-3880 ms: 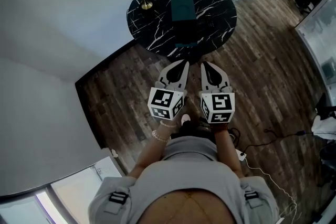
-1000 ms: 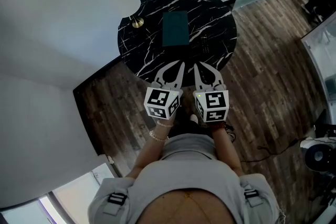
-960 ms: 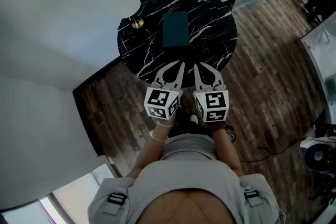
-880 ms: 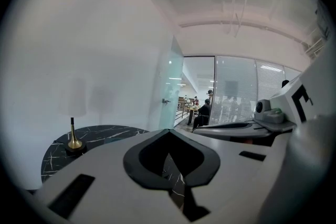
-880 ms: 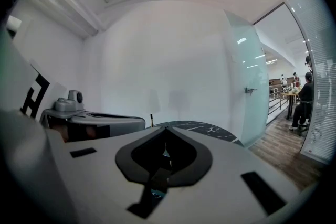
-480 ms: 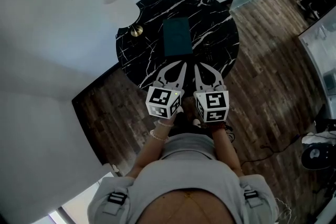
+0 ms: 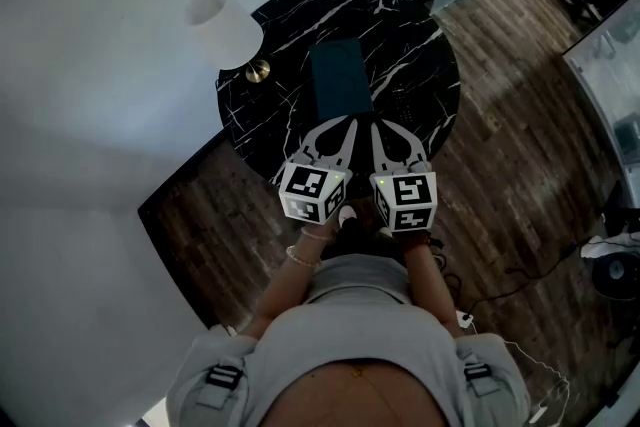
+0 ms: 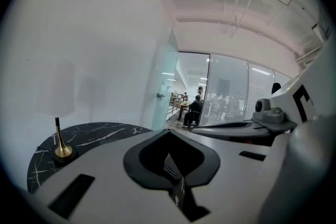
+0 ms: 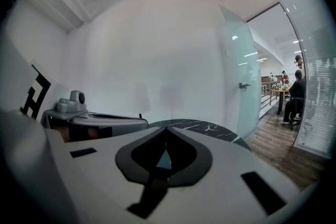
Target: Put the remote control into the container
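Remote control (image 8: 171, 171), position? asks the reader.

Legend: Nearest, left gripper (image 7: 347, 122) and right gripper (image 7: 379, 125) hang side by side over the near rim of the round marble table (image 7: 285, 115), each with jaws pressed together on nothing. Beyond them the remote lies flat on the marble, apparently just right of the teal container (image 7: 340, 80); dark on dark, its outline is faint. Far left stands a lamp (image 7: 222, 25) with a white shade, well apart from both grippers.

Reader: Likely failure?

Legend: Arriving with jaws closed would probably shove the thin remote across the slick top, perhaps toward the right rim. A grab opened too late may also nudge the container.
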A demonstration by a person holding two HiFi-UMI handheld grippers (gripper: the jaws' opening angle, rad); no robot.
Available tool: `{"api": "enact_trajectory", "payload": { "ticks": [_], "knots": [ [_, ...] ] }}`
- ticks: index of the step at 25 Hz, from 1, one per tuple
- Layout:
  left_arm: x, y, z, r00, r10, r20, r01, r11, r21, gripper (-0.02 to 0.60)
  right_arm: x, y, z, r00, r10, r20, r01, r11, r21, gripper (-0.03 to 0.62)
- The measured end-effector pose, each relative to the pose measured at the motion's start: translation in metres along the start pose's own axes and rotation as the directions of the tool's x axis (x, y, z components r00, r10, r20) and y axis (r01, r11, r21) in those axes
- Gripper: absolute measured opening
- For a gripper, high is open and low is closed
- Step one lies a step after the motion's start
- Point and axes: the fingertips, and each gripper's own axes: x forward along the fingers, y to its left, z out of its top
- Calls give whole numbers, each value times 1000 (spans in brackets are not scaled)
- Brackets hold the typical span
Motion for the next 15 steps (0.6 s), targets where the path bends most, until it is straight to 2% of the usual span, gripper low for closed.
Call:
{"api": "enact_trajectory", "payload": {
  "ticks": [9, 15],
  "knots": [
    [12, 15, 2, 1000, -27, -15, 27, 1000, 0, 2, 14, -6, 0, 999, -39, -12, 40, 999, 14, 11],
    [21, 19, 6, 1000, -16, -15, 16, 1000, 3, 2, 26, -10, 4, 1000, -19, -17, 19, 1000, 14, 11]
  ]
}}
